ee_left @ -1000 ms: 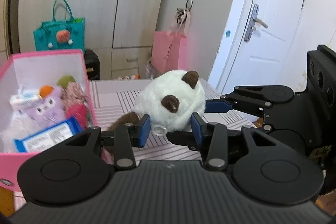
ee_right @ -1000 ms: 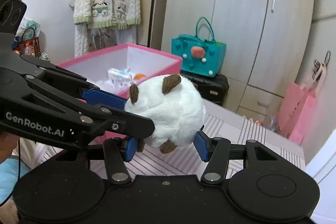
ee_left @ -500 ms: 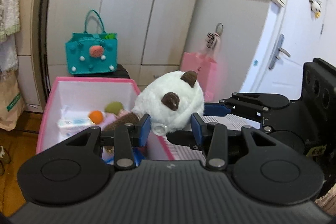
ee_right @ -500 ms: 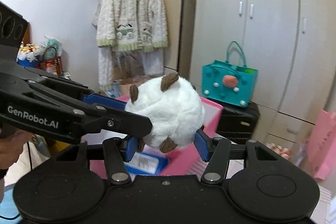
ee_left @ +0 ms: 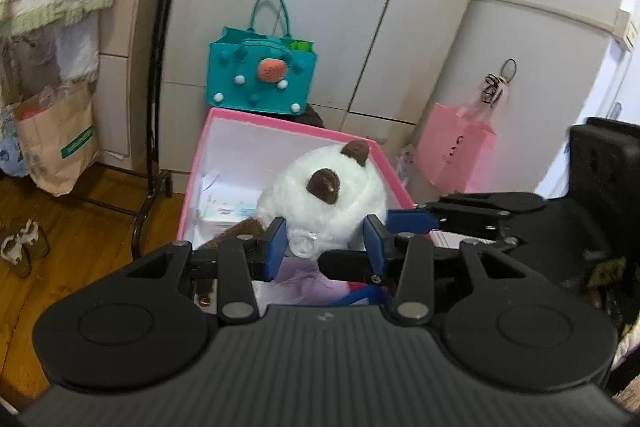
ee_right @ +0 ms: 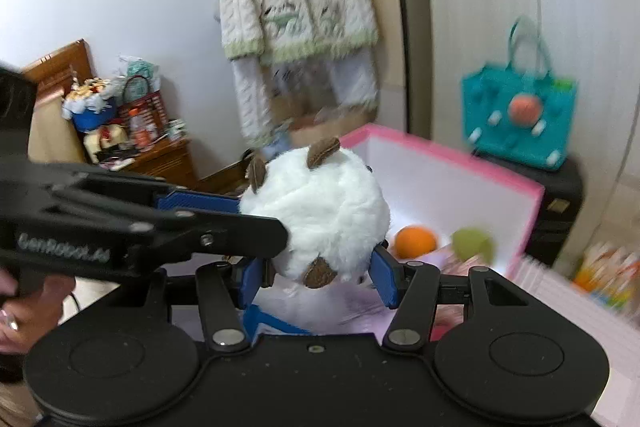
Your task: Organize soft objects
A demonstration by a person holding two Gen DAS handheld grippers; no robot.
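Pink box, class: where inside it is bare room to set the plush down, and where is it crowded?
Inside the pink box, the far end by the white back wall looks bare. Crowded: the orange ball and green ball mid-box, tissue packs near the left wall. Both tongs hold the white plush above.

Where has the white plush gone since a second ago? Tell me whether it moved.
Yes. The white plush, gripped by both grippers, moved from above the striped surface to above the pink box, toward the teal bag side.

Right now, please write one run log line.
left gripper: shut on plush | right gripper: shut on plush | plush: above pink box
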